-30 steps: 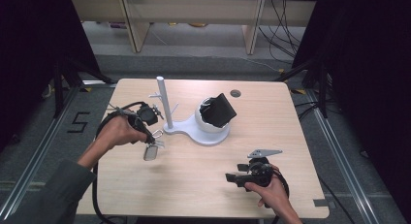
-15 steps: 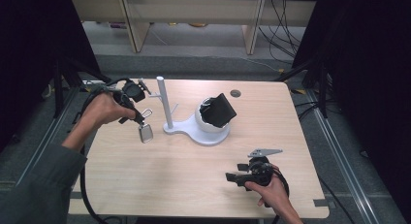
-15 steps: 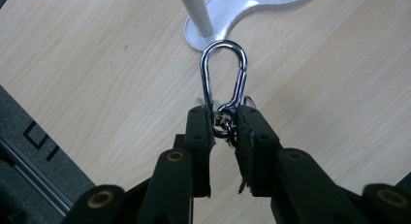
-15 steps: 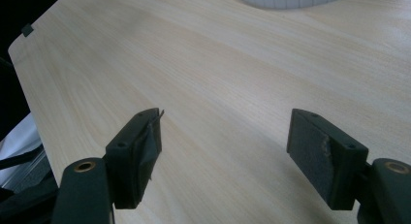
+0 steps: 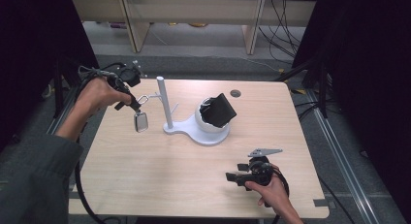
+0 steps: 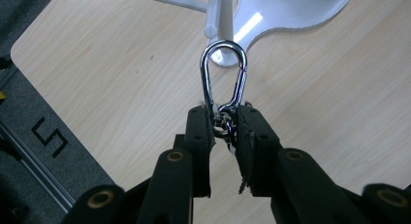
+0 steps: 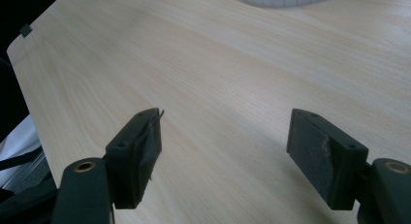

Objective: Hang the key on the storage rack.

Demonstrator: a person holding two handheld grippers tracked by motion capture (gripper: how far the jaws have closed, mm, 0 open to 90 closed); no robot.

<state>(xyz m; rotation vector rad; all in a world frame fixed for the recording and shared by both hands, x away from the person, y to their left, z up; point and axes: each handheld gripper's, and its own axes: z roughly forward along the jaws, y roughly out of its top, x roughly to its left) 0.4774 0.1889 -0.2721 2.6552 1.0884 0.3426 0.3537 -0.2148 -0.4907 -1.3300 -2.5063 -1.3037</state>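
Observation:
My left gripper (image 5: 134, 105) is shut on the ring of a keychain, held above the table's left side. Its silver carabiner (image 5: 143, 98) points toward the side peg (image 5: 154, 95) of a white stand (image 5: 165, 102), and a small framed tag (image 5: 141, 122) hangs below. In the left gripper view the carabiner (image 6: 224, 73) sticks out past the closed jaws (image 6: 224, 127), with the stand's post (image 6: 224, 15) beyond it; whether they touch I cannot tell. My right gripper (image 5: 232, 177) rests near the front right, jaws open and empty (image 7: 225, 132).
The stand's flat base (image 5: 186, 131) carries a white bowl (image 5: 206, 123) with a black block (image 5: 221, 109) tilted in it. A round cable hole (image 5: 235, 93) sits near the table's far edge. The floor at the left bears a black mark (image 6: 48, 136).
My left hand has risen and moved left and farther back with the keychain; the tag hangs higher now. The right hand has stayed still.

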